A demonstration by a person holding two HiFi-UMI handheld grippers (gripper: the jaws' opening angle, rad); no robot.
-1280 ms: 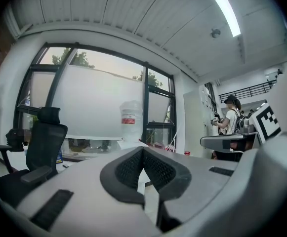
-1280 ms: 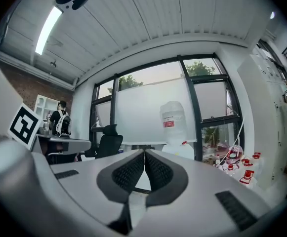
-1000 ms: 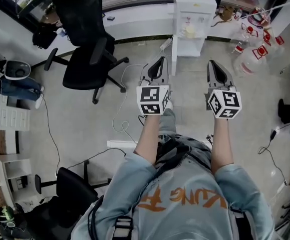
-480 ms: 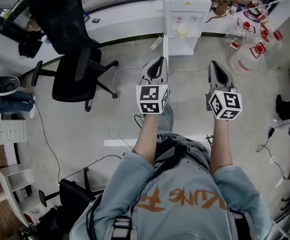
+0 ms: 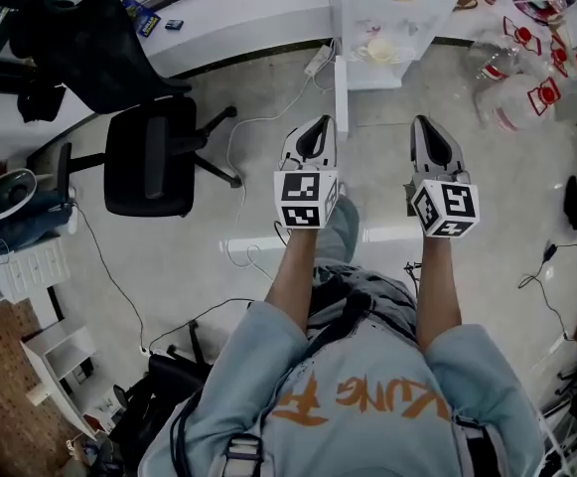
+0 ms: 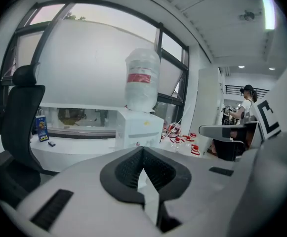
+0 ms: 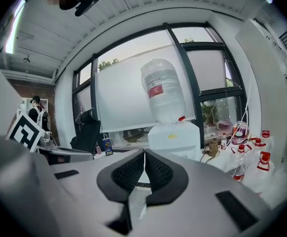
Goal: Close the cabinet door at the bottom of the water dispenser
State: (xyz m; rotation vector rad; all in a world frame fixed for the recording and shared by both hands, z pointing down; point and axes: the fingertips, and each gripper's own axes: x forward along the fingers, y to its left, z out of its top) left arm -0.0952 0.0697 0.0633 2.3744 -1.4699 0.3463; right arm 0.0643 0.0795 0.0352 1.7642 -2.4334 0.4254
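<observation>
Head view: water dispenser [image 5: 382,13] at top centre. Its cabinet door [image 5: 341,92] stands open and edge-on, long axis running from the dispenser straight back toward the tools. Left tool [image 5: 315,122] is nearer, with the door just ahead on its right. Right tool [image 5: 429,122] is farther off.

Left gripper view: jaws together, empty. Dispenser ahead.

Right gripper view: jaws together, empty. Dispenser ahead, slightly right.
</observation>
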